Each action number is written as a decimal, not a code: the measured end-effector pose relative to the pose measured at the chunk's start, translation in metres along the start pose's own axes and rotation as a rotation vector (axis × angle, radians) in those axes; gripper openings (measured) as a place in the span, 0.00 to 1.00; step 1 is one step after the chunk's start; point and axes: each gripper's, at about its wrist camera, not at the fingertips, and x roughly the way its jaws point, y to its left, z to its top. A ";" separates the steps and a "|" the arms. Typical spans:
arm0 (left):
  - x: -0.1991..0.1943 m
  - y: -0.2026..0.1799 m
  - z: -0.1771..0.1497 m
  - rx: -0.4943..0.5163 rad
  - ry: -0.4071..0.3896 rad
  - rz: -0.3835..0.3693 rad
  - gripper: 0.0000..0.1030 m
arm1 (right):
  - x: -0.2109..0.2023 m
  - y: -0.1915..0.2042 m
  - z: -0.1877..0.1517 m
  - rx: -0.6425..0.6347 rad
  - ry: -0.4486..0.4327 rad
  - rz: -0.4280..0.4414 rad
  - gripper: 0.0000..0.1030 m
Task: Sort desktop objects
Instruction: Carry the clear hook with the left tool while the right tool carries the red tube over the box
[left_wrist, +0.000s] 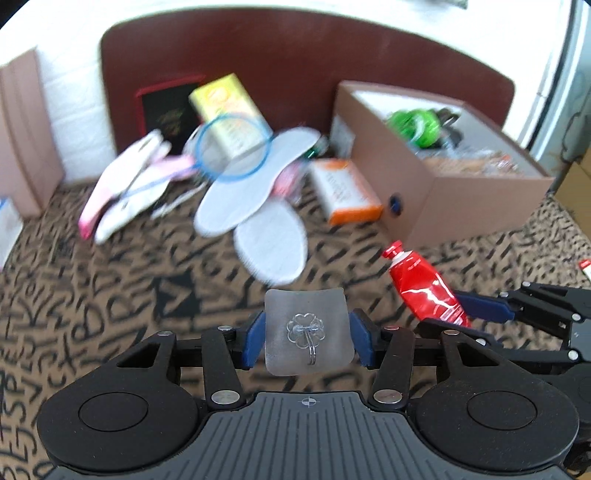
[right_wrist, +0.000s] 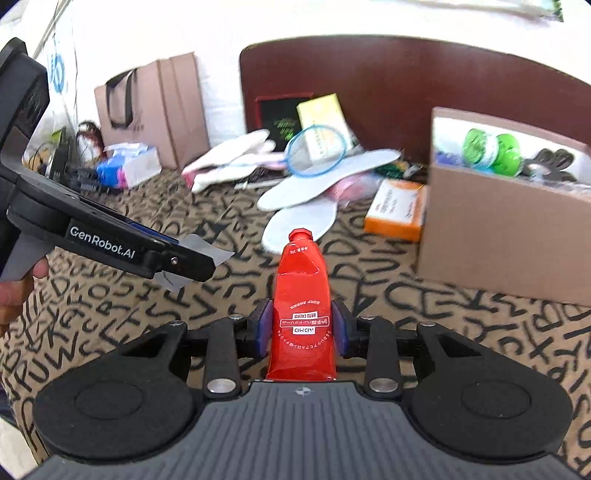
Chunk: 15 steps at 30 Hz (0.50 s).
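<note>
My left gripper (left_wrist: 306, 338) is shut on a clear adhesive hook sheet (left_wrist: 307, 330) with a clover-shaped hook and holds it above the patterned cloth. It also shows in the right wrist view (right_wrist: 192, 262), at the left. My right gripper (right_wrist: 302, 326) is shut on a red tube (right_wrist: 302, 306), cap pointing forward; the red tube also shows in the left wrist view (left_wrist: 424, 286) at the right. An open brown cardboard box (left_wrist: 461, 195) stands to the right and holds a green object (left_wrist: 415, 125) and other items.
A pile lies at the back: white insoles (left_wrist: 251, 184), a blue-rimmed racket (left_wrist: 232, 147), a yellow box (left_wrist: 229, 107), a dark book (left_wrist: 168, 110), an orange box (left_wrist: 345, 190). Brown paper bags (right_wrist: 155, 110) and a tissue pack (right_wrist: 127, 166) stand at the left.
</note>
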 end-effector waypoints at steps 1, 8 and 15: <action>-0.001 -0.006 0.006 0.010 -0.010 -0.011 0.50 | -0.005 -0.004 0.003 0.005 -0.014 -0.005 0.37; -0.002 -0.045 0.058 0.048 -0.085 -0.114 0.50 | -0.042 -0.036 0.033 0.003 -0.129 -0.087 0.37; 0.011 -0.095 0.108 0.083 -0.144 -0.170 0.50 | -0.068 -0.082 0.062 0.037 -0.224 -0.195 0.37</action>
